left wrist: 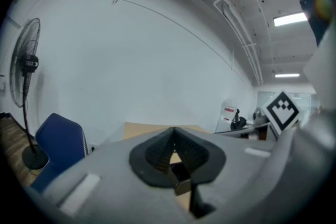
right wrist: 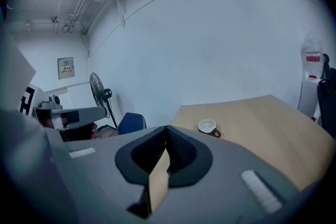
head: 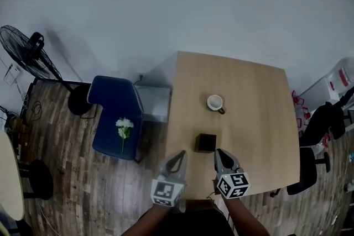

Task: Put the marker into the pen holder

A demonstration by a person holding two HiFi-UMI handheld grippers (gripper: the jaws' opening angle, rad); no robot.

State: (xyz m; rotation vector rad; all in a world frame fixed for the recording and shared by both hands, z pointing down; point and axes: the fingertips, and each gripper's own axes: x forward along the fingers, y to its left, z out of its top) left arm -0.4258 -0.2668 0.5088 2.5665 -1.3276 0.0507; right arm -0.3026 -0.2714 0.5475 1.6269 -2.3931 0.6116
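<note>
Hovering over the desk (head: 249,96) with left gripper (head: 180,153) and right gripper (head: 220,152) both closed on nothing, at 8 and 4 o'clock of the black pen holder (head: 206,142) (marker in no view, possibly inside), and liable to knock that holder over if lowered carelessly.

— How is the table (head: 249,119) finished?
— A pale wood grain is shown, smooth and matt. The floor (head: 83,185) is laid in darker, streaked wood-look planks.
— And the pen holder (head: 206,142)?
— Matt black is seen; its material cannot be told. The cup (head: 214,102) looks glazed, and the chair (head: 113,113) seems covered in blue cloth. The left gripper (left wrist: 174,129) is seen as matt grey plastic, with ribbed black pads (left wrist: 157,153).
</note>
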